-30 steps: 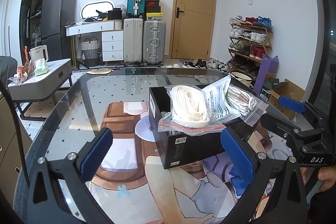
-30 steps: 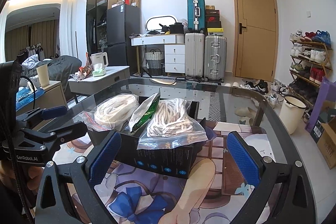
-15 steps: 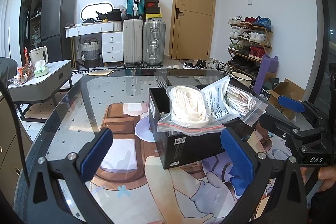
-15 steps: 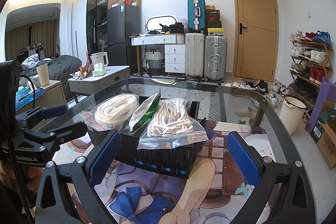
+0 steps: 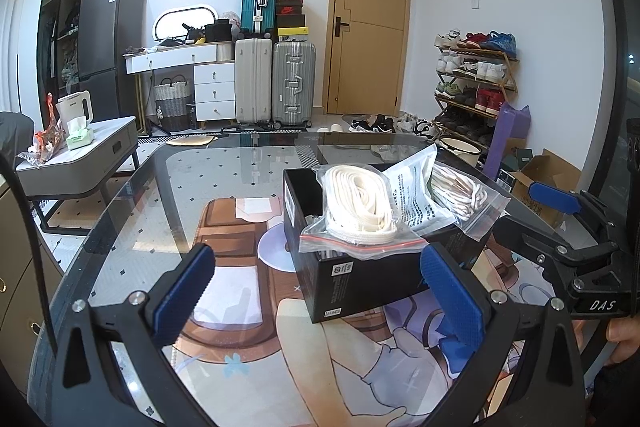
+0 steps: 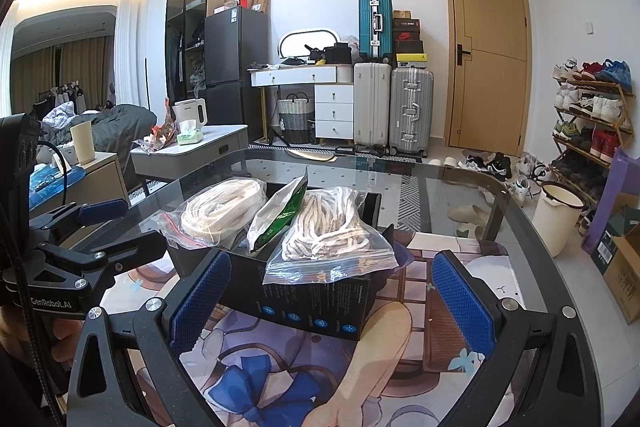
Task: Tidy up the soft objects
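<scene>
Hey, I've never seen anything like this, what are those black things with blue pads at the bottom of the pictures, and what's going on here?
Those are two hand-held grippers, each a pair of black fingers with blue pads, carried by a person rather than a robot. Each has a wide-angle camera looking forward along its fingers, so one picture comes from the left gripper and the other from the right gripper. Each camera also catches the other gripper at the edge of its view.

Both stand open and hold nothing.

In front of them, on a glass table over a cartoon-print mat, sits an open black box. Three packets lie piled in it, sticking out over the rim: a clear bag of flat white strap, a foil pouch, and a clear bag of white cord.
</scene>
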The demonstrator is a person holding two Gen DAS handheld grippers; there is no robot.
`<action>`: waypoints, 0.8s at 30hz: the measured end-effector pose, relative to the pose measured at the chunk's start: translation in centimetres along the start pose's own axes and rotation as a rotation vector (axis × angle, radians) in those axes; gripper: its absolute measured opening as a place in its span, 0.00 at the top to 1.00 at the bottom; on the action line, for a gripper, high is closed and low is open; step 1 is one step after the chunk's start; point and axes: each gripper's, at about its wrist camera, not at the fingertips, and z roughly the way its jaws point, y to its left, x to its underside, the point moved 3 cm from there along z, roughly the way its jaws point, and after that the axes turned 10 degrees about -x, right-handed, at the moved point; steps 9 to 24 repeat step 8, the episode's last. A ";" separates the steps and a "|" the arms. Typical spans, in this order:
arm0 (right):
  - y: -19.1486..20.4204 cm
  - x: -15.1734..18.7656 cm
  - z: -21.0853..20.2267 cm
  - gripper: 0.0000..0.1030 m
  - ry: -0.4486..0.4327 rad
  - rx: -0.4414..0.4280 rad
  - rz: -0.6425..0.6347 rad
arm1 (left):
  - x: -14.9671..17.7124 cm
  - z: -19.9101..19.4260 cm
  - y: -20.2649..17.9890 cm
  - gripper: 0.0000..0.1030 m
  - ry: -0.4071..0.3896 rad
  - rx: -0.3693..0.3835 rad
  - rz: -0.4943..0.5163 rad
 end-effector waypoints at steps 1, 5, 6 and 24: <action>0.0 0.0 0.0 0.01 0.000 0.000 0.000 | -0.1 -0.1 0.0 0.00 -0.002 -0.001 0.001; 0.0 0.0 0.0 0.01 0.000 0.000 -0.001 | -0.2 -0.4 0.1 0.00 -0.010 -0.006 0.005; 0.0 0.0 0.0 0.01 0.001 0.000 -0.001 | -0.3 -0.4 0.1 0.00 -0.014 -0.007 0.006; 0.0 0.0 0.0 0.01 0.001 0.000 0.000 | -0.3 -0.6 0.1 0.00 -0.018 -0.009 0.009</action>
